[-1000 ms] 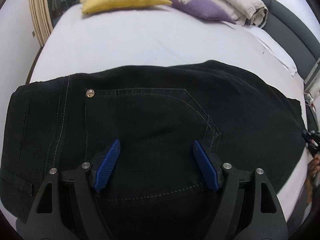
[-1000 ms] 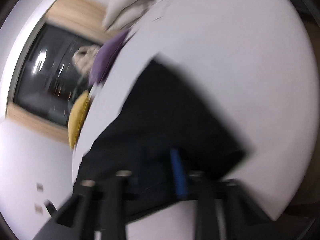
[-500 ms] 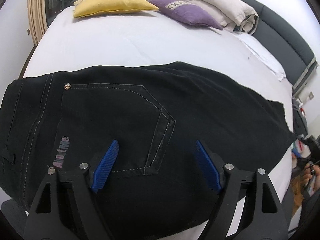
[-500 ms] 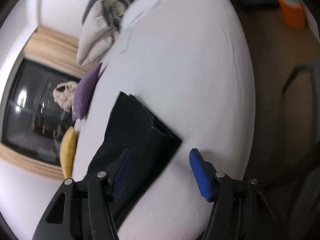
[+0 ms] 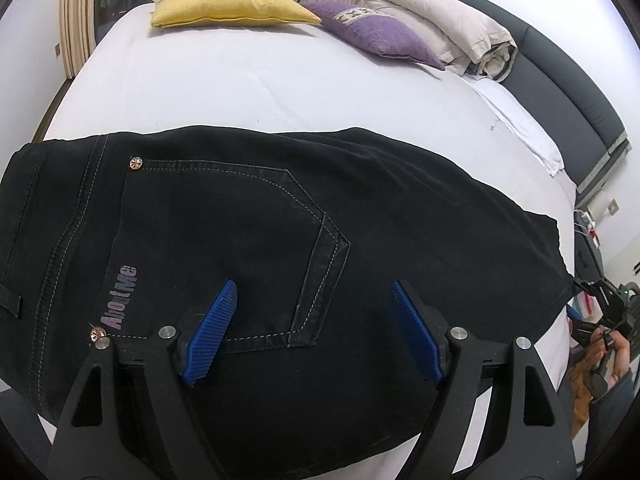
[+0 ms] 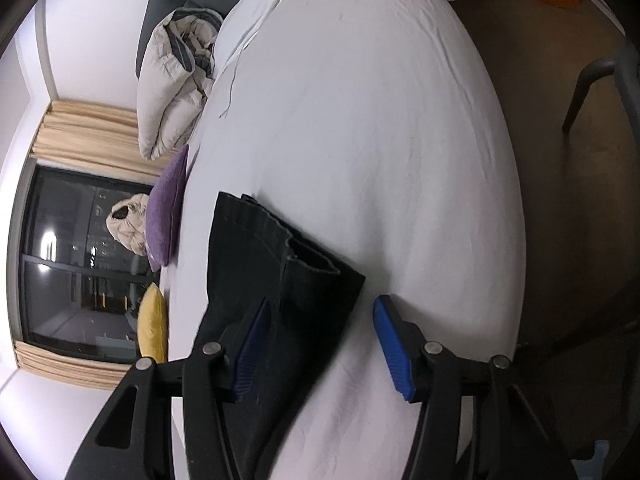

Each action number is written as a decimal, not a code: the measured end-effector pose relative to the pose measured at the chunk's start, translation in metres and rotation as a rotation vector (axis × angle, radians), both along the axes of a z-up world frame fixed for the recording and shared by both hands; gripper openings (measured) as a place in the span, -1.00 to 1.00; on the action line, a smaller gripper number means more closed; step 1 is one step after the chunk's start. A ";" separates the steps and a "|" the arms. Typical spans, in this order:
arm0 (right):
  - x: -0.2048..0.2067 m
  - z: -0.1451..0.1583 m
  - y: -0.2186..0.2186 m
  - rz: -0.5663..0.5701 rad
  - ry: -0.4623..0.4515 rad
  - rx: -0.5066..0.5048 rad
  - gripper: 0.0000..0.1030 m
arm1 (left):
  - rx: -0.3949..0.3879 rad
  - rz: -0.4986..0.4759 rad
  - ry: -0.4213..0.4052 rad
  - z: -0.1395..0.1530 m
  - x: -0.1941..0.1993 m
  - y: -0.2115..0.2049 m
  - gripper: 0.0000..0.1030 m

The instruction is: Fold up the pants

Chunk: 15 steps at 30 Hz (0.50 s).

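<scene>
Left gripper backed off pants, jaws spread.

A white bed fills the room; behind it a dark window, at its head a grey headboard.

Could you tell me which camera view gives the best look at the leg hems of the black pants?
The right wrist view: the stacked leg hems lie close ahead of the open right gripper, layers visible. The left wrist view shows the pants from the pocket end, with the hems only a distant edge.
</scene>
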State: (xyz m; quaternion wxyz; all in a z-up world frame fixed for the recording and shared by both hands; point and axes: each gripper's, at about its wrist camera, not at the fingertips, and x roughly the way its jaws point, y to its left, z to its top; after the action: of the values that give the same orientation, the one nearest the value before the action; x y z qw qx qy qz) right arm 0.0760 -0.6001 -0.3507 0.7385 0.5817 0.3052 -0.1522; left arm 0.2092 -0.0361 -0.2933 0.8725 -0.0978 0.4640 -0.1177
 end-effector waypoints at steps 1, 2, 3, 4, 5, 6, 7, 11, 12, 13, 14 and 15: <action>0.003 0.000 0.000 -0.003 -0.008 0.003 0.12 | -0.002 0.001 0.000 0.000 0.000 0.000 0.51; 0.003 0.001 -0.001 -0.003 -0.015 0.004 0.12 | -0.003 0.002 0.000 0.000 0.000 0.000 0.51; 0.005 0.000 -0.001 -0.003 -0.026 0.009 0.09 | -0.004 0.002 0.000 0.000 0.001 0.001 0.51; 0.007 -0.001 -0.001 0.000 -0.042 0.021 0.04 | -0.004 0.003 0.000 0.000 0.001 0.001 0.51; 0.007 -0.002 -0.001 0.000 -0.048 0.036 -0.08 | -0.004 0.004 0.000 0.000 0.001 0.001 0.51; 0.009 -0.004 -0.002 -0.002 -0.053 0.049 -0.20 | -0.004 0.004 0.000 0.000 0.001 0.001 0.52; 0.011 -0.007 -0.002 -0.001 -0.063 0.064 -0.26 | -0.004 0.003 0.000 0.000 0.001 0.001 0.51; 0.012 -0.019 -0.004 -0.014 -0.106 0.123 -0.59 | -0.003 0.002 0.002 0.000 0.002 0.002 0.52; 0.012 -0.020 -0.005 -0.018 -0.115 0.129 -0.65 | -0.005 0.003 0.003 0.001 0.002 0.002 0.52; 0.011 -0.021 -0.005 -0.018 -0.122 0.132 -0.66 | -0.010 0.005 0.005 0.001 0.003 0.002 0.52; 0.010 -0.021 -0.006 -0.017 -0.131 0.134 -0.67 | -0.013 0.007 0.007 0.001 0.003 0.002 0.52; 0.009 -0.021 -0.006 -0.017 -0.142 0.137 -0.69 | -0.019 0.011 0.010 0.002 0.004 0.002 0.52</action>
State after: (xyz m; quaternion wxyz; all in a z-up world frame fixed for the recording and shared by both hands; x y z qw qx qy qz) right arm 0.0847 -0.6061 -0.3722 0.7155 0.6426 0.2569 -0.0957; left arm 0.2132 -0.0345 -0.2914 0.8700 -0.1091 0.4665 -0.1165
